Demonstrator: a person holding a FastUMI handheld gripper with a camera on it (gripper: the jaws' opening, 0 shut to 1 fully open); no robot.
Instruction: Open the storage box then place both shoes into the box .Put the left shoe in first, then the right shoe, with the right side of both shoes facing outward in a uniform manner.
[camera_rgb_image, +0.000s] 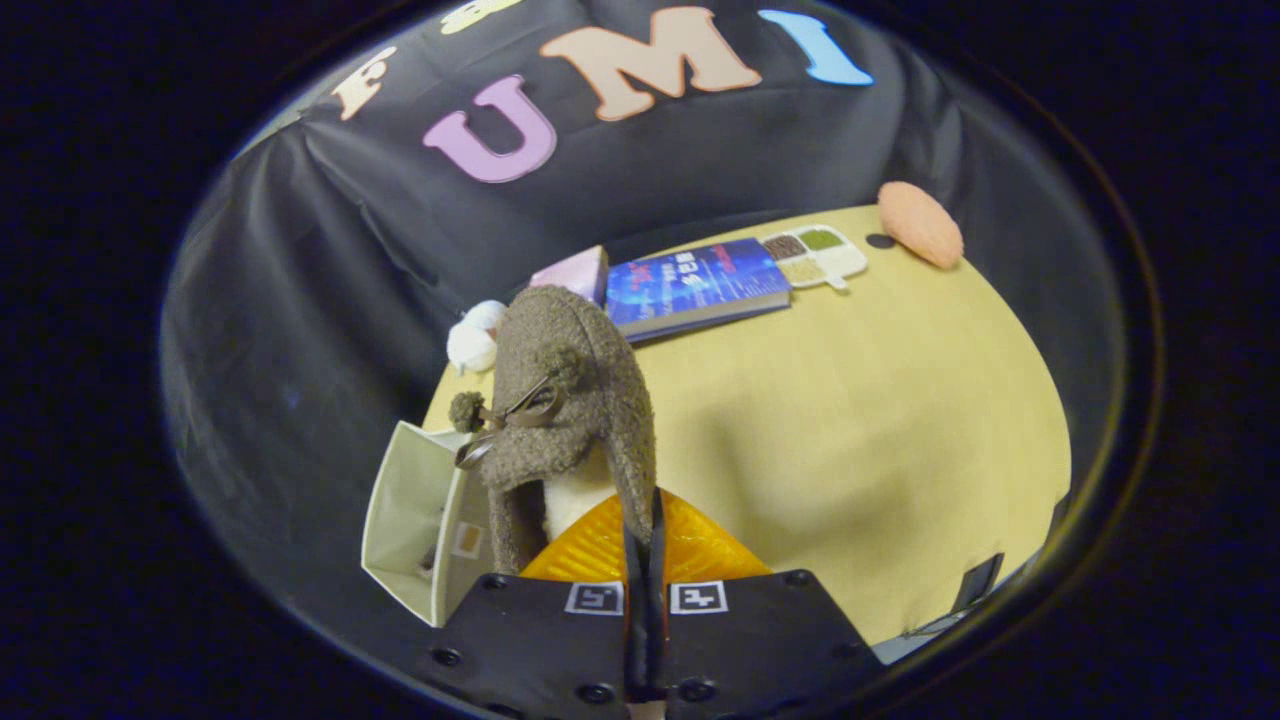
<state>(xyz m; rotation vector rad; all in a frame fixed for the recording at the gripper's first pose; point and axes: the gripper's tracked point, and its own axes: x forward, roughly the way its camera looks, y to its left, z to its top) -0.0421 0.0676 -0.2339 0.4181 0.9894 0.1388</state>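
A fuzzy brown shoe (570, 400) is held clenched by its collar in the gripper (645, 520) jaws, raised just beside the open white box (415, 515) (on the counter (850, 420)). It should be lowered gently inside, right side outward.

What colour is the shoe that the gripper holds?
Brown-grey and fuzzy, with a pale lining; the shoe shows in the gripper view, pinched at its collar by the gripper.

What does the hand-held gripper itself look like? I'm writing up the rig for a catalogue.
The hand-held gripper has a wide black body with dark round screw heads along its edges. Two small square black-and-white coded markers sit side by side near the fingers, one per half. Ribbed, translucent, fan-shaped shells flank the two narrow fingers.
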